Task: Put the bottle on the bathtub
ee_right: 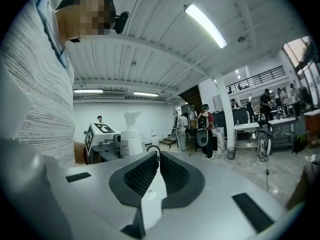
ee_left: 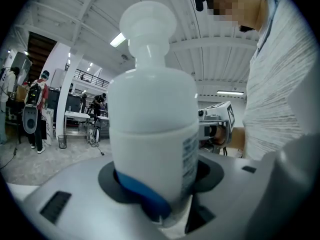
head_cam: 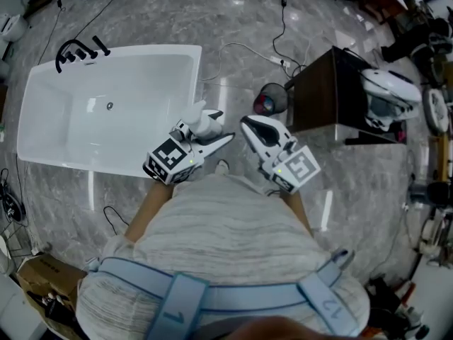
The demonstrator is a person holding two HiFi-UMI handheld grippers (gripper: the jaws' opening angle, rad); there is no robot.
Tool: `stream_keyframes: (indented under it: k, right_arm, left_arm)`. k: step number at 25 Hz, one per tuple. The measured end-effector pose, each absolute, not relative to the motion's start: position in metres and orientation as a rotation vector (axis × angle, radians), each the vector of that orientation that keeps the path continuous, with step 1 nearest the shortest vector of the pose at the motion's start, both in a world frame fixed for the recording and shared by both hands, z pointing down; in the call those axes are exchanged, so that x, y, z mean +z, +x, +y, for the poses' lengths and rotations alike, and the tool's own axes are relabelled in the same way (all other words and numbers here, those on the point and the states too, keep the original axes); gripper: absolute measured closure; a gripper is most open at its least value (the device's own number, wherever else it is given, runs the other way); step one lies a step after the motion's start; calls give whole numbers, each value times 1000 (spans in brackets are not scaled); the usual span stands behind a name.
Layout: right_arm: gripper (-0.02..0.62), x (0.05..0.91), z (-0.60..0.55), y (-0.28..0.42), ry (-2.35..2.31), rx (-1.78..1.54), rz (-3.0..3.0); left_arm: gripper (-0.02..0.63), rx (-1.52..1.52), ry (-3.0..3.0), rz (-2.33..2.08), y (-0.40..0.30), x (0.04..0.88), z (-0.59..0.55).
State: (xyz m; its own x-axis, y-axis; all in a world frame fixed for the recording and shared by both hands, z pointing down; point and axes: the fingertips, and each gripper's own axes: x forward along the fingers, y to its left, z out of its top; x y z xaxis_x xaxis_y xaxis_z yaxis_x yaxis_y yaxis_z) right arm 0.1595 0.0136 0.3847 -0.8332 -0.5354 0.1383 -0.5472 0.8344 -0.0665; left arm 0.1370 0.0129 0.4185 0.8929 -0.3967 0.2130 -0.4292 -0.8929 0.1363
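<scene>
A white bottle (ee_left: 152,119) with a round cap and a blue band at its base stands upright between the jaws of my left gripper (ee_left: 160,176), which is shut on it. In the head view the bottle (head_cam: 206,122) and left gripper (head_cam: 212,132) hover just off the right end of the white bathtub (head_cam: 180,55), over the marble floor. My right gripper (head_cam: 246,124) is beside them, jaws shut with nothing between them (ee_right: 159,159). The right gripper view also catches the bottle (ee_right: 131,139) and the left gripper's marker cube (ee_right: 100,130).
A black faucet (head_cam: 78,49) sits on the tub's far left corner. A dark wooden cabinet (head_cam: 329,94) stands to the right with a white device (head_cam: 386,94) beyond it. A round red-and-black object (head_cam: 270,99) and cables lie on the floor. A cardboard box (head_cam: 46,275) is at lower left.
</scene>
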Motion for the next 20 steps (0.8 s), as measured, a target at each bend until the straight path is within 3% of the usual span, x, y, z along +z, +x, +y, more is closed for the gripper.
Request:
stream_keyframes:
  k: [7, 20]
  right_arm:
    - [592, 389, -25, 196, 842, 163, -2912]
    - [592, 392, -118, 177, 740, 178, -2946]
  left_arm:
    - [360, 286, 2889, -673, 167, 422, -18]
    - [360, 301, 2877, -642, 168, 440, -118]
